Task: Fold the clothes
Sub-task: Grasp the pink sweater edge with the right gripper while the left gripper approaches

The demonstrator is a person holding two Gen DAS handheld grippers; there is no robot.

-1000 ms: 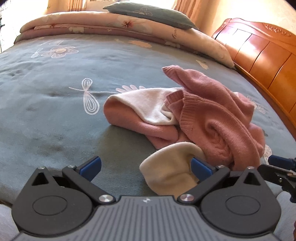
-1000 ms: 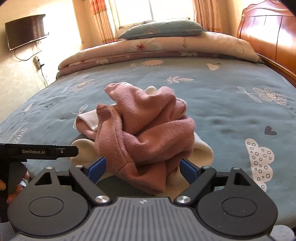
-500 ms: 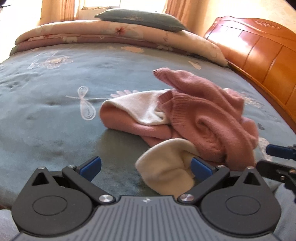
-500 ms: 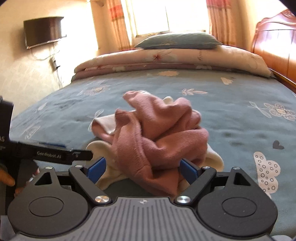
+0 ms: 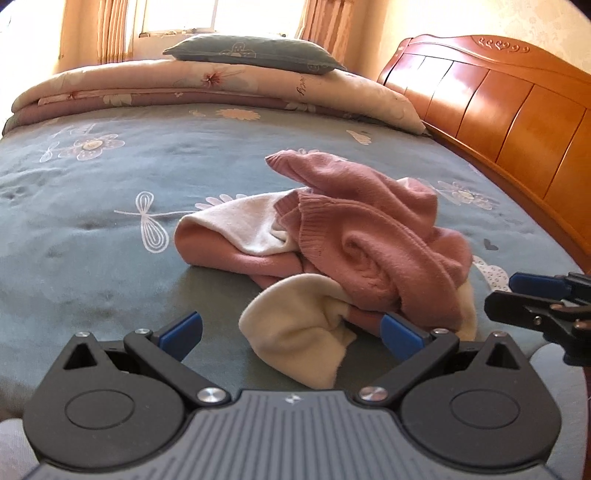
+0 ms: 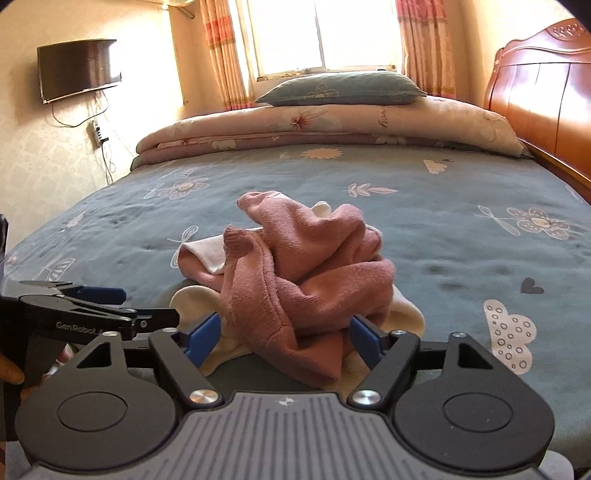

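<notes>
One crumpled pink and cream sweater [image 5: 362,243] is seen near the front edge of the bed [image 5: 92,192]. One folded quilt [image 6: 332,122] is laid along the far edge, and one grey-blue pillow [image 6: 340,88] is set upon it. One wooden headboard [image 5: 498,110] is counted at the right edge. One wall-mounted screen [image 6: 77,70] and one window [image 6: 321,33] are seen. Two grippers are counted: one left gripper [image 5: 291,328] and one right gripper [image 6: 284,334].
</notes>
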